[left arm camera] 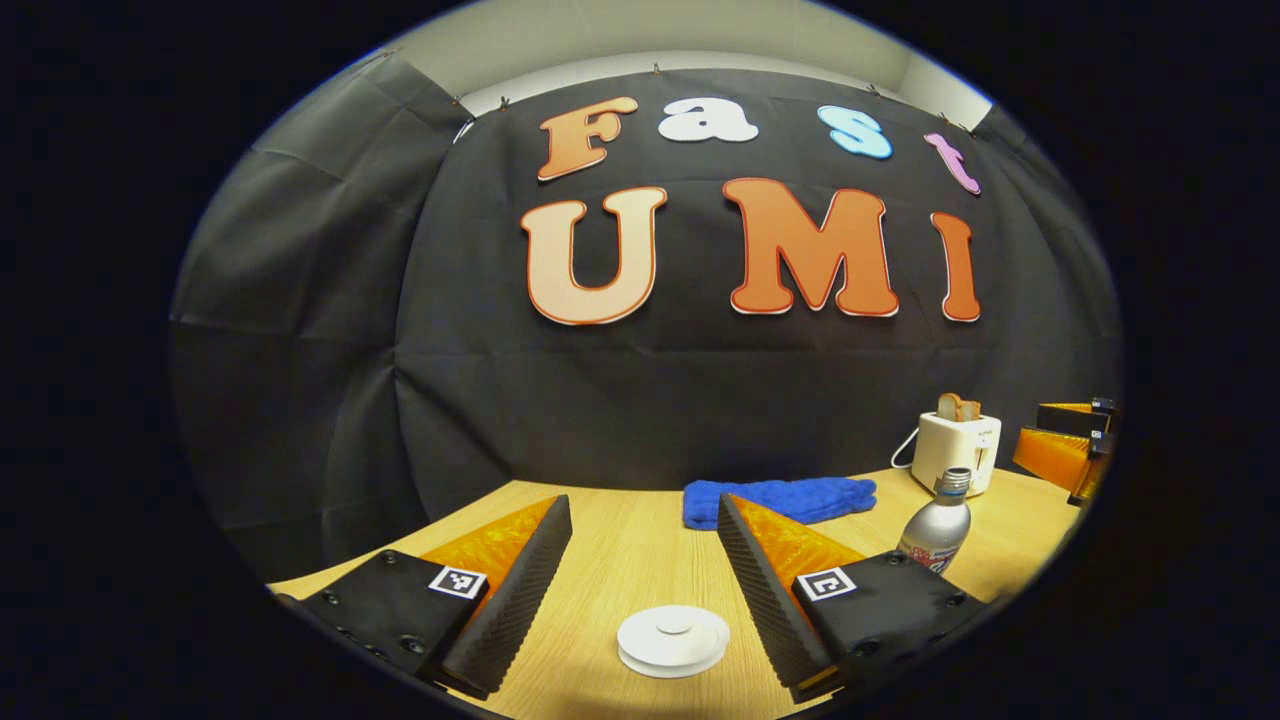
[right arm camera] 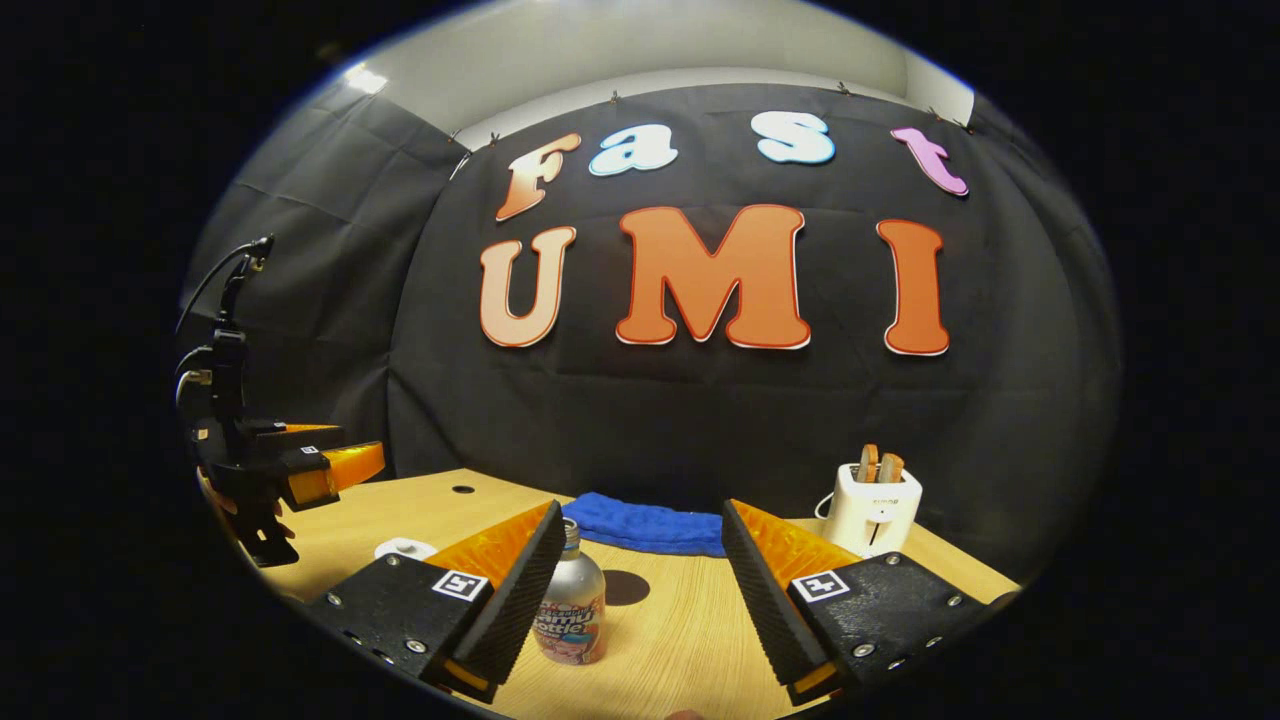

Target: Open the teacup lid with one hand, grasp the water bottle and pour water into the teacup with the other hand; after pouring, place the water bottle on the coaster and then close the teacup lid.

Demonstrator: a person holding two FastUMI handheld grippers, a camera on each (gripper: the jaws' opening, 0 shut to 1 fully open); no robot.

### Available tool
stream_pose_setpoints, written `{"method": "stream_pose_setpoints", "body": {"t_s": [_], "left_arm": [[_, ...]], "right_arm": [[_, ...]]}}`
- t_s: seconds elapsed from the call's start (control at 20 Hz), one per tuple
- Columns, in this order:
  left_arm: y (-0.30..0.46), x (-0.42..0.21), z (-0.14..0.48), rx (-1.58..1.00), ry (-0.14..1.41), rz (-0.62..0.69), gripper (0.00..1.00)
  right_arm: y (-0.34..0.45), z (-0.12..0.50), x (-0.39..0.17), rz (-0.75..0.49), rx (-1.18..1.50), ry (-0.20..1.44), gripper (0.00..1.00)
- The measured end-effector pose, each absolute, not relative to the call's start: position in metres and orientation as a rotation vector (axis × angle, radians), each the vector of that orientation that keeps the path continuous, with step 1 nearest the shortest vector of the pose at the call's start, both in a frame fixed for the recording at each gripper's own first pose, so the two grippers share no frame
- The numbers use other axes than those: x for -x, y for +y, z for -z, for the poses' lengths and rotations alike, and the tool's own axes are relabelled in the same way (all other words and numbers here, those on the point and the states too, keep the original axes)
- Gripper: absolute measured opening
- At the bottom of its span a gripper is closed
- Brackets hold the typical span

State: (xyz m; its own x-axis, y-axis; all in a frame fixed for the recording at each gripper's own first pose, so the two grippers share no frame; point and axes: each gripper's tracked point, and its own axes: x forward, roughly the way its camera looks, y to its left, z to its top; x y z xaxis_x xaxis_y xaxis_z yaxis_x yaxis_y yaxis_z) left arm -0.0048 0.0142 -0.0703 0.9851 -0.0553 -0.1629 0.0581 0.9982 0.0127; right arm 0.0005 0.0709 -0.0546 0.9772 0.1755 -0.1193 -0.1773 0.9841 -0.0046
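Left tool jaws wide apart; right tool likewise.

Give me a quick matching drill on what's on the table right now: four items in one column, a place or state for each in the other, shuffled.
Items
1. teacup lid
2. water bottle
3. blue towel
4. toaster

Places or states
A. lying along the back of the table by the black cloth
B. standing upright beside the right gripper's own left-hand finger
C. holding slices of bread in its slots
D. low on the table between the left gripper's open fingers

Pairs: 1-D, 2-B, 3-A, 4-C
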Motion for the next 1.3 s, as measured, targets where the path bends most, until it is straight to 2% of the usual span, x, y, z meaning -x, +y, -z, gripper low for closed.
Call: {"method": "stream_pose_setpoints", "body": {"t_s": [0.8, 0.85, 0.9, 1.05, 1.15, 1.2, 1.25, 1.3], "left_arm": [[0.001, 0.005, 0.17, -0.076, 0.416, 0.119, 0.96], [0.0, 0.004, 0.174, -0.086, 0.421, 0.12, 0.94], [-0.001, 0.003, 0.178, -0.098, 0.429, 0.122, 0.82], [-0.008, 0.003, 0.186, -0.106, 0.45, 0.14, 0.83], [-0.01, 0.002, 0.194, -0.108, 0.468, 0.145, 0.77], [-0.008, 0.004, 0.193, -0.113, 0.472, 0.141, 0.81], [-0.009, 0.003, 0.197, -0.113, 0.478, 0.145, 0.73], [-0.01, 0.004, 0.197, -0.11, 0.48, 0.143, 0.72]], "right_arm": [[0.113, 0.123, 0.0, -0.302, 0.015, 0.285, 0.95], [0.117, 0.127, -0.002, -0.309, 0.019, 0.293, 0.95], [0.119, 0.13, -0.002, -0.315, 0.022, 0.3, 0.95], [0.123, 0.142, -0.004, -0.325, 0.023, 0.325, 0.95], [0.125, 0.148, -0.005, -0.328, 0.019, 0.342, 0.95], [0.125, 0.151, -0.007, -0.329, 0.018, 0.35, 0.95], [0.125, 0.153, -0.007, -0.33, 0.018, 0.357, 0.95], [0.125, 0.155, -0.007, -0.33, 0.019, 0.363, 0.94]]}}
